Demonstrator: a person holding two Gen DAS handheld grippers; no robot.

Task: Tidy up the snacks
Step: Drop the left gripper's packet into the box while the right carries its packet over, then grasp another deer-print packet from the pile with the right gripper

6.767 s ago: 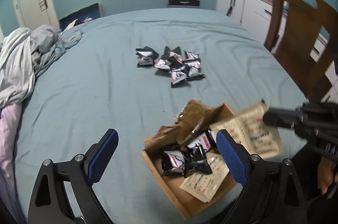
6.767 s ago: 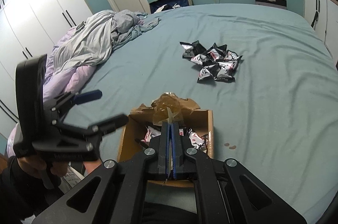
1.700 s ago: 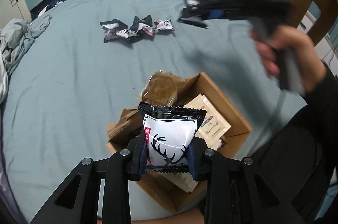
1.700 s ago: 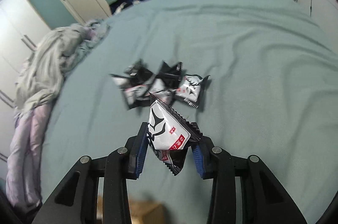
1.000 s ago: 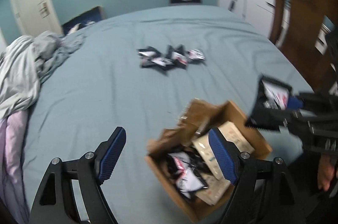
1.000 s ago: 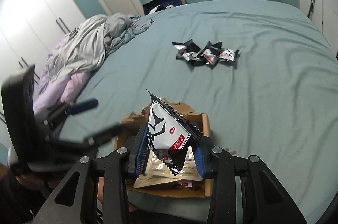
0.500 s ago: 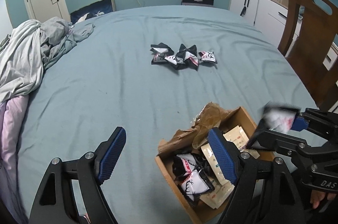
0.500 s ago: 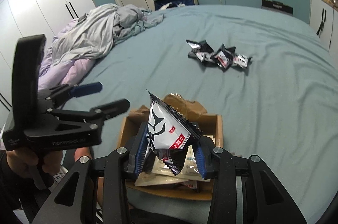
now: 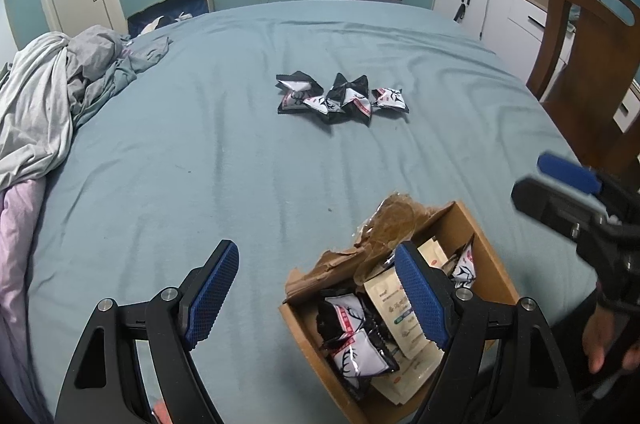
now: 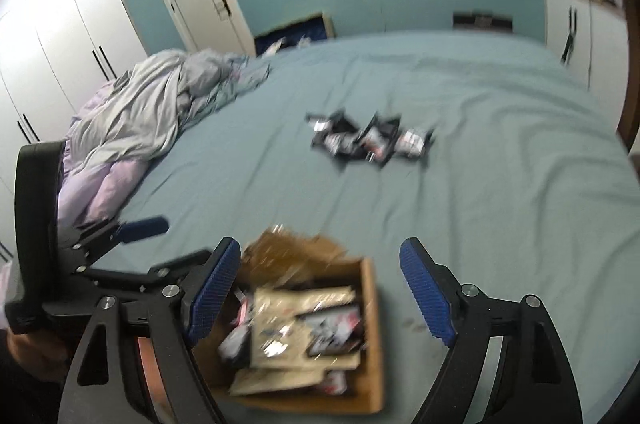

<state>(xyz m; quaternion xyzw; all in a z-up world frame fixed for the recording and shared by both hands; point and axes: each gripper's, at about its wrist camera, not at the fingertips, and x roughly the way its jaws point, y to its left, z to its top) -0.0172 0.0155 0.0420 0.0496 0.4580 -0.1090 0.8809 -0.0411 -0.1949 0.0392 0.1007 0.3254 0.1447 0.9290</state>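
Left wrist view: both grippers gape empty; the overfull cardboard box (image 9: 490, 256) could spill snack packets (image 9: 342, 98) added next.

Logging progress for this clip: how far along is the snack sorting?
Partly done. The cardboard box already holds several packets. Left claw and right claw are both open and empty. A cluster of black-and-white packets lies on the bed, not yet boxed.
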